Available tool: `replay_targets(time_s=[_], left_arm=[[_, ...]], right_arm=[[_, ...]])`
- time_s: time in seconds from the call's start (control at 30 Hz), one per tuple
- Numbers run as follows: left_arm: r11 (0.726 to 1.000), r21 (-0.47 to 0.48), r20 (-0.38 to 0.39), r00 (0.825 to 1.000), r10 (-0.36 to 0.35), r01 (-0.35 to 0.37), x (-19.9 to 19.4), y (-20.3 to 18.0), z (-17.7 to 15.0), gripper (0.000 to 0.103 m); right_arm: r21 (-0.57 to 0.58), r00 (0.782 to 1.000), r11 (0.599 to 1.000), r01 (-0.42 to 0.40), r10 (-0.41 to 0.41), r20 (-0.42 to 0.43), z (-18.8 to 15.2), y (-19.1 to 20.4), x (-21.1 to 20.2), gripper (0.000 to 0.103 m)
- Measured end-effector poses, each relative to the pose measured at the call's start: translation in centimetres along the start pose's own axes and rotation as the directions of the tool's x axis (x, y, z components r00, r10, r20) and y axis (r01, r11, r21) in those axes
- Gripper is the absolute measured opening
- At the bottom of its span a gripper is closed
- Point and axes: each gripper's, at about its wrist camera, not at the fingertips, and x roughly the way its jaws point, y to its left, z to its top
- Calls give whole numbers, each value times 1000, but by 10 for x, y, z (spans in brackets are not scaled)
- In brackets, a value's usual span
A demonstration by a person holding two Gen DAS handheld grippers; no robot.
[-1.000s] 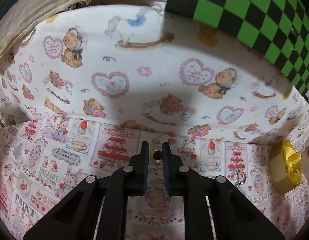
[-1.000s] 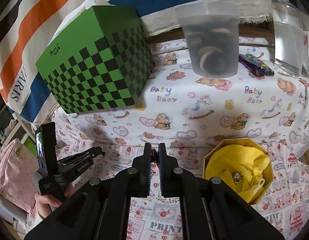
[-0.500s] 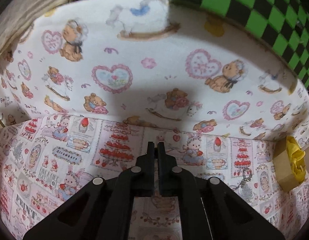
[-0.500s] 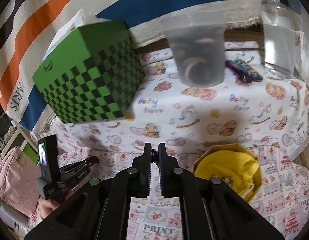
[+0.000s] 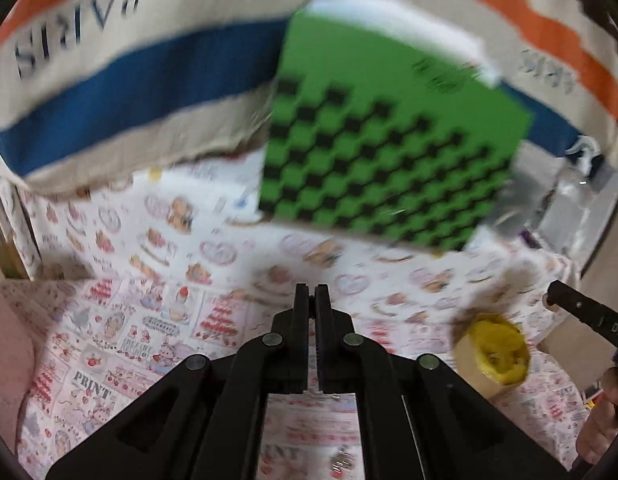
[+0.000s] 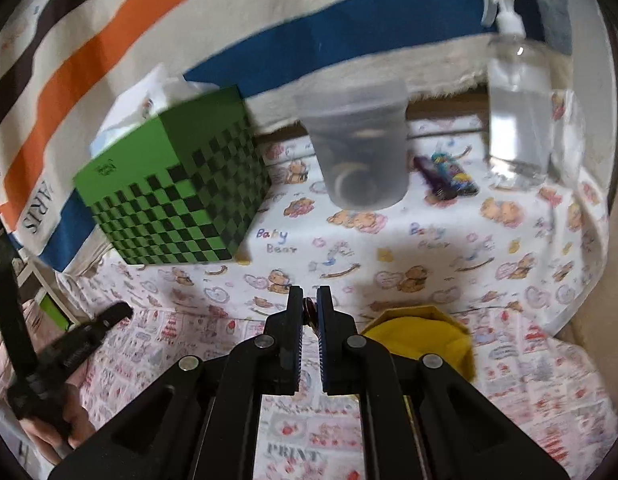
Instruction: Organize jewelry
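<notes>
A small octagonal box with a yellow lining (image 6: 423, 338) stands on the printed cloth, just right of my right gripper; in the left wrist view the box (image 5: 495, 350) sits low at the right. My right gripper (image 6: 309, 306) is shut on a small dark red piece of jewelry (image 6: 309, 312) pinched at its tips. My left gripper (image 5: 311, 298) is shut and lifted above the cloth; whether anything sits between its tips is hidden. The left gripper also shows in the right wrist view (image 6: 85, 340), held in a hand.
A green and black chequered box (image 6: 177, 196) stands at the back left. A translucent plastic cup (image 6: 357, 148), a lighter (image 6: 445, 176) and a clear spray bottle (image 6: 517, 108) stand behind. A striped cloth (image 6: 189, 28) hangs at the back.
My left gripper closed over a small item on the cloth and has lifted and tilted up, so the chequered box and striped cloth came into view. My right gripper rose a little, still shut.
</notes>
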Motion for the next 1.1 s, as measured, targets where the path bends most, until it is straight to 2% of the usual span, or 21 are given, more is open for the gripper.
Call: replay_targets(time_s=[0.1,0.23,0.37,0.43,0.57,0.67,0.77,0.87,0.9,1.0,1.1], left_arm=[[998,55,51,999,4,-6,-25,-15,3,2],[997,54,73,995,-63,59,-43,-38,3,2],[995,47,106,990,-94,89,-48,-51,-7,2],[994,47,96,990,-101,97,-45,-53,-14,2],[993,78,91,991,-97,90,-39,-57,-23,2],[992,55,75,990,-120,116,-29,-49,-28,2],[995,57,55,995,-85,82,-19,-45,-33,2],[996,50,50,995,-82,80,-18,-44,-34,2],[995,52,53,995,-83,80,-19,-45,-34,2],[993,89,64,994,-86,81,-25,-55,-33,2],[988,100,60,990,-125,118,-29,-64,-29,2]], right_arm=[[-15,999,999,-30,31,29,-2,-7,-22,7],[-28,995,999,-21,24,93,-10,-18,-42,7],[11,984,1000,29,-30,176,-23,-38,-45,7],[56,988,998,2,-11,152,-27,-54,-34,7],[83,995,996,14,-22,101,-32,-77,-11,7],[130,998,991,-28,21,53,-33,-94,6,7],[177,999,984,-20,14,32,-37,-106,18,7],[194,999,981,-32,32,0,-42,-113,28,8],[205,999,978,-31,32,0,-44,-115,30,10],[214,999,975,-50,53,-10,-45,-117,33,37],[216,1000,976,-16,13,17,-44,-119,25,38]])
